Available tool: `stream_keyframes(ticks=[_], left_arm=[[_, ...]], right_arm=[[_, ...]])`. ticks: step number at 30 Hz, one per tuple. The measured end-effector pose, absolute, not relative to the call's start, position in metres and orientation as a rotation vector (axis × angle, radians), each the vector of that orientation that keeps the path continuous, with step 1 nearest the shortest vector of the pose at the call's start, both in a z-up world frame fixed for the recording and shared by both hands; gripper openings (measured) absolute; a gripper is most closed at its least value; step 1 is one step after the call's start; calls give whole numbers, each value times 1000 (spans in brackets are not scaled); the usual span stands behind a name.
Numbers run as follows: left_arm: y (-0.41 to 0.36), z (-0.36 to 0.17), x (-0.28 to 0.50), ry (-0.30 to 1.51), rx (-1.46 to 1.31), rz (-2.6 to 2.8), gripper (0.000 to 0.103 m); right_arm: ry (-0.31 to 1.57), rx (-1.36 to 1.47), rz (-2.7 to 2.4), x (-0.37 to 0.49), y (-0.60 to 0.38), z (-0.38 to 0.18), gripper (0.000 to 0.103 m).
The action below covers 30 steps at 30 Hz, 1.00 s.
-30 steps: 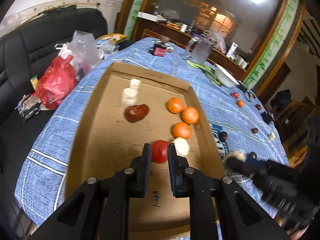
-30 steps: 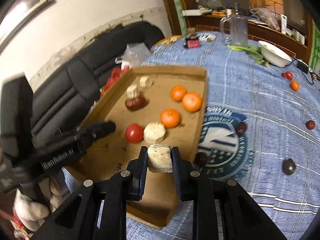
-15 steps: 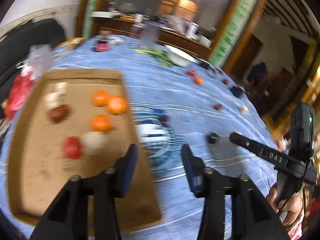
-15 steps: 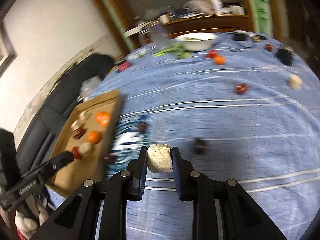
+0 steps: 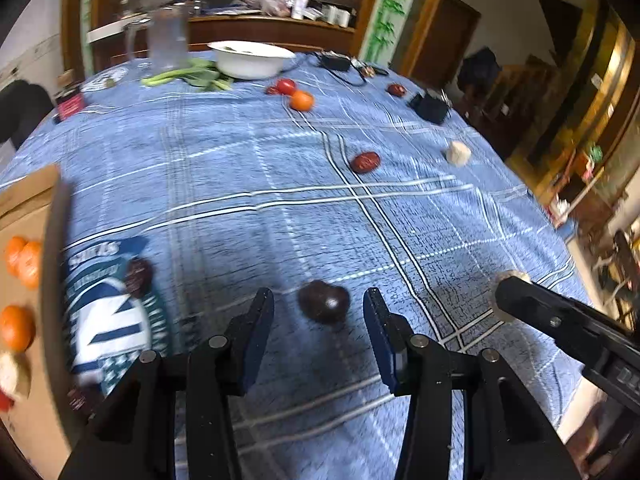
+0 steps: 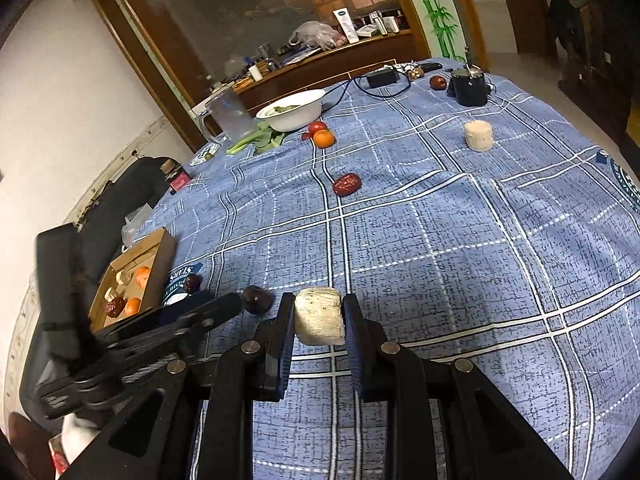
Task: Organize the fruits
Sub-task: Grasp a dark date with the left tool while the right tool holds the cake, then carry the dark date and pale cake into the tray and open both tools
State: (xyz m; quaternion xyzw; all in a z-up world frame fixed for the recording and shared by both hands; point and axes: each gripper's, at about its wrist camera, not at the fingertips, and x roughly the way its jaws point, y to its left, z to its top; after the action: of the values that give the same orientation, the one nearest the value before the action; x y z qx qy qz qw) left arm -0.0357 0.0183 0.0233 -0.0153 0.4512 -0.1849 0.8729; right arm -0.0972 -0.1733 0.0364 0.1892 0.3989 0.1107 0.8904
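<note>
My left gripper is open, its fingers on either side of a dark purple fruit lying on the blue checked tablecloth. My right gripper is shut on a pale cream chunk, held above the cloth; it shows at the right of the left wrist view. The cardboard tray holds oranges at the far left. Loose on the cloth lie a red date, an orange, a tomato and another cream chunk.
A white bowl, green stalks and a glass jug stand at the table's far side. A black pot and a charger with cable sit far right. A second dark fruit lies next to the tray.
Both grippers have swung right, away from the tray and out over the cloth. The left gripper has opened wide around the dark fruit. The right still holds the cream chunk.
</note>
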Motion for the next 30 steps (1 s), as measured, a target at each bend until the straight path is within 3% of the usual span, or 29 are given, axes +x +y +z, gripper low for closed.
stream_keyframes(ticks=[3, 5, 7, 18, 30], left_arm=[[10, 12, -30, 974, -3, -386, 43], [9, 10, -32, 959, 31, -361, 28], [16, 12, -34, 963, -10, -386, 23], [121, 48, -80, 876, -263, -310, 23], [290, 64, -137, 752, -388, 85, 23]], right_arm=[[830, 392, 239, -97, -172, 35, 25], [833, 384, 243, -96, -169, 34, 25], [837, 378, 246, -96, -166, 34, 25], [858, 297, 335, -99, -117, 44, 25], [912, 97, 648, -102, 43, 71, 26]])
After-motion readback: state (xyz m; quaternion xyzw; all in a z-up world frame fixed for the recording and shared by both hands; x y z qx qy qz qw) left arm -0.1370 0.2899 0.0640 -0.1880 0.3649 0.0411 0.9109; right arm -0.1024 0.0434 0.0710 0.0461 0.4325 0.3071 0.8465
